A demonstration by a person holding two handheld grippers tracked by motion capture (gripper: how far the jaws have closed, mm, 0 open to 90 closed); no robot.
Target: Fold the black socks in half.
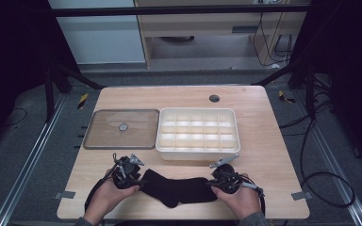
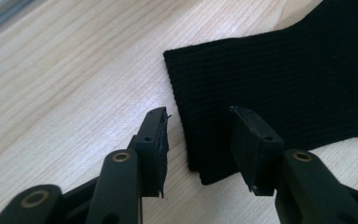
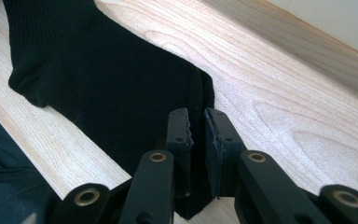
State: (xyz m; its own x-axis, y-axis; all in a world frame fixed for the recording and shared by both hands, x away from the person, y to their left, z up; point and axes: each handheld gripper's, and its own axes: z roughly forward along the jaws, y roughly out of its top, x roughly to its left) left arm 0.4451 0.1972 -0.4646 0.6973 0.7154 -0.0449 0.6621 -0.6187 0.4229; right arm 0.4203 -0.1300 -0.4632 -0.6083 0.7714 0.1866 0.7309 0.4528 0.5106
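Note:
A black sock (image 1: 179, 188) lies flat on the wooden table near its front edge, between my two grippers. My left gripper (image 1: 141, 183) is at the sock's left end. In the left gripper view its jaws (image 2: 199, 112) stand open on either side of the ribbed cuff of the sock (image 2: 284, 79), low over the wood. My right gripper (image 1: 210, 182) is at the sock's right end. In the right gripper view its jaws (image 3: 196, 114) are closed on a thin fold at the edge of the sock (image 3: 112, 79).
A white box (image 1: 195, 154) divided into several small compartments stands just behind the sock. To its left lies a flat brown lid (image 1: 103, 127) with a round knob. A cable hole (image 1: 214, 98) sits at the table's far edge. Bare wood lies to the right (image 1: 273, 155).

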